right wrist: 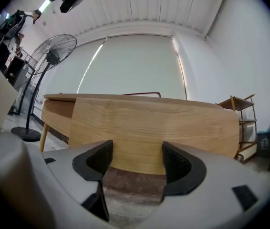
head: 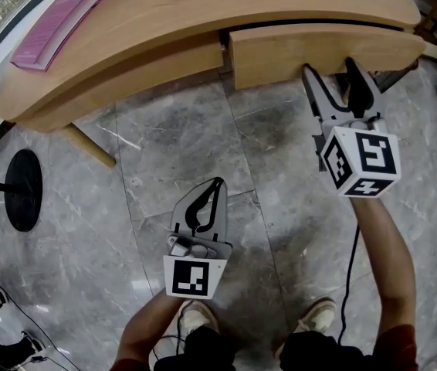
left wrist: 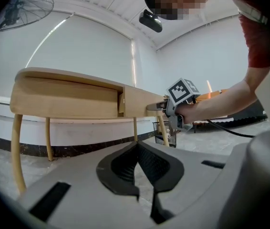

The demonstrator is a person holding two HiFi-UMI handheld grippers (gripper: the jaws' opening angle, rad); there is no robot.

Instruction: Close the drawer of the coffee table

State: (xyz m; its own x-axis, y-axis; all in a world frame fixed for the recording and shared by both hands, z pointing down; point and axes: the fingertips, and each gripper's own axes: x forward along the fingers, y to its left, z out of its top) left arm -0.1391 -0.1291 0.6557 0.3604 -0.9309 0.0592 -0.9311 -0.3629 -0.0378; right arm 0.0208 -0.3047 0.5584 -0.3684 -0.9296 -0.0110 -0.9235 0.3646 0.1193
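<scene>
Two grippers: my R gripper (head: 328,66), jaws apart, sits at the drawer (head: 296,51) front, which juts from the coffee table (head: 149,29). L gripper (head: 217,184), jaws together, empty, hangs over floor. Next, I reckon: push drawer flush.

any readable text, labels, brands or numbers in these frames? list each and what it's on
No readable text in any view.
Right gripper, white marker cube: black-and-white square code patterns, no words.
Left gripper, white marker cube: patterns only.
Flat pink sheet on the light wooden coffee table: no print can be made out.
Wooden drawer front: bare wood, no label.
</scene>
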